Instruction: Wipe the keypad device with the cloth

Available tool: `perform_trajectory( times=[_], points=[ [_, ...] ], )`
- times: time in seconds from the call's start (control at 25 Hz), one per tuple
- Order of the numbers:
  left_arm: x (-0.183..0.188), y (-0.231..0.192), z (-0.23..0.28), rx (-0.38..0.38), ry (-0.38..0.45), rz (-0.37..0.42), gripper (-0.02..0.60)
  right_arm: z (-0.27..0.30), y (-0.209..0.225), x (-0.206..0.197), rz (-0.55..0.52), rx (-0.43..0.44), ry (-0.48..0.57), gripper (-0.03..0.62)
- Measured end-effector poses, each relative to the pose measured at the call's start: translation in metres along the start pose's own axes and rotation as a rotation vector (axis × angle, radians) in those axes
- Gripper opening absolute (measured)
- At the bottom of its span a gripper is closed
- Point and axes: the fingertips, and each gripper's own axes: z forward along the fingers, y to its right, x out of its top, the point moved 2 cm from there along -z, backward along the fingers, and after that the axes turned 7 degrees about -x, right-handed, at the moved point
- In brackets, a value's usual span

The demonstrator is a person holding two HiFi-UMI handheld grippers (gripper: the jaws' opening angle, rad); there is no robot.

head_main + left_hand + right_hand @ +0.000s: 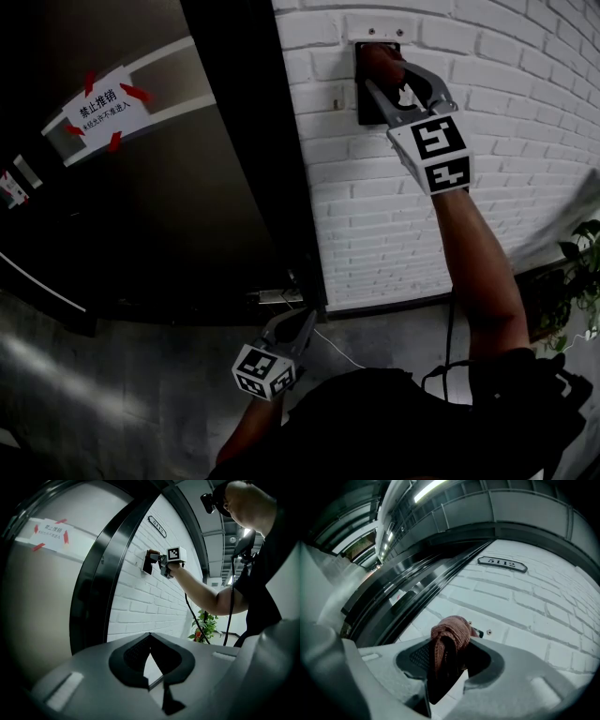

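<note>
The keypad device is a small black panel fixed high on the white brick wall. My right gripper is shut on a bunched reddish cloth and holds it against the panel's upper part. In the right gripper view the cloth sticks out between the jaws and hides nearly all of the panel. The left gripper view shows the keypad device from the side, with the cloth on it. My left gripper hangs low near the door's foot, shut and holding nothing.
Left of the wall stands a dark door with a taped white sign. A number plate sits higher on the wall. A potted plant stands at the right, and a thin cable lies on the floor.
</note>
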Motion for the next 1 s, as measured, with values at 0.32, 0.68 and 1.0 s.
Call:
perform_trajectory(
  times=[0.32, 0.68, 1.0],
  points=[
    [-0.003, 0.008, -0.002, -0.020, -0.017, -0.015, 0.017, -0.007, -0.009, -0.016, 0.012, 0.001, -0.034, 0.147],
    [-0.006, 0.009, 0.001, -0.029, -0.022, -0.010, 0.017, -0.019, -0.025, -0.044, 0.036, -0.004, -0.063, 0.147],
    [-0.006, 0.008, 0.001, -0.026, -0.022, -0.014, 0.017, -0.027, -0.039, -0.065, 0.047, 0.002, -0.090, 0.147]
  ],
)
